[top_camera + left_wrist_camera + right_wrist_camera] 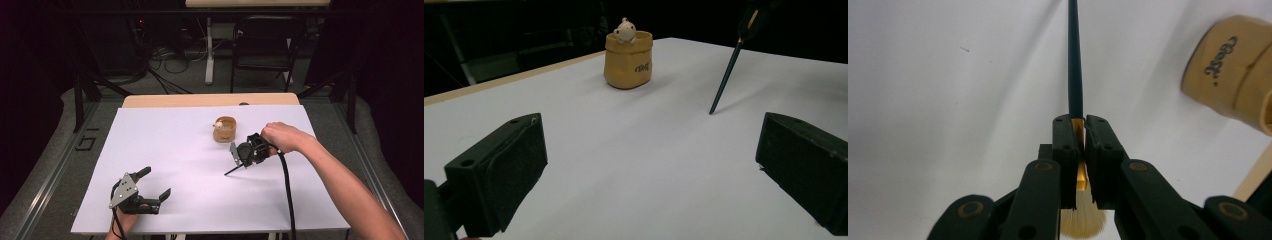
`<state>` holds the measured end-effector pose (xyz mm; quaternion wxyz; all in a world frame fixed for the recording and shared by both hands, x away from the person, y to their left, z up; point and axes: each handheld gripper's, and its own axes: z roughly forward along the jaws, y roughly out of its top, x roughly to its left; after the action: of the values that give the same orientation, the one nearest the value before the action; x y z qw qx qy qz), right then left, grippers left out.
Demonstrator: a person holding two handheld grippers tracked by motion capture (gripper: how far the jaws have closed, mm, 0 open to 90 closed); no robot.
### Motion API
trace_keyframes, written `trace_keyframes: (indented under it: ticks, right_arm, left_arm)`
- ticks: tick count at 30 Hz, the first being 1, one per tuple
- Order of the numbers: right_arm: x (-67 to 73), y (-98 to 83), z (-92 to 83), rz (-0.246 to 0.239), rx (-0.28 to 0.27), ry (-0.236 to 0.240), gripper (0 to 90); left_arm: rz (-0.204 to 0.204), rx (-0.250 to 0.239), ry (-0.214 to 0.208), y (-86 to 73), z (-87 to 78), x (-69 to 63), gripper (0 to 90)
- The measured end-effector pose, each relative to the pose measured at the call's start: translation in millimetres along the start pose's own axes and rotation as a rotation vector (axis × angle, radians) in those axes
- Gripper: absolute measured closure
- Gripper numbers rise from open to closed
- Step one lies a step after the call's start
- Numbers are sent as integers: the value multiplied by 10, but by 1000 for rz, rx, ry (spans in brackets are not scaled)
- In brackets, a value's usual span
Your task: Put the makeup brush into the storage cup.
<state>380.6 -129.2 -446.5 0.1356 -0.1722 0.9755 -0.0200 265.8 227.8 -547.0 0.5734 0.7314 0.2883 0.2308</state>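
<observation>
table point(165, 150): big white top, middle of the high view | right gripper point(244, 159): right of middle, jaws clamped on brush | left gripper point(156, 184): lower left, jaws wide apart, holding nothing | cup point(224, 129): tan, just above the brush | brush point(235, 168): long thin handle slants down-left, tip touching table, bristles up in the jaws
</observation>
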Motion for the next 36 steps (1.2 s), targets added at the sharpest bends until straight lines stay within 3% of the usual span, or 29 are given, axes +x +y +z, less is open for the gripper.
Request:
trace_keyframes:
  ticks: [10, 24, 26, 30, 36]
  right_arm:
    - [-4, 234, -272, -80, 29, -45, 840]
    - [-17, 434, -506, -128, 19, -82, 840]
    - [-21, 450, -514, -131, 14, -83, 839]
    - [-32, 485, -496, -132, -17, -80, 840]
    - [-29, 536, -477, -140, -44, -79, 840]
  left_arm:
    - [14, 10, -15, 7, 27, -21, 1]
    - [44, 68, -66, 97, 160, -80, 3]
    - [50, 83, -75, 130, 191, -97, 6]
    - [76, 167, -89, 233, 322, -129, 10]
    - [112, 245, -149, 336, 575, -184, 12]
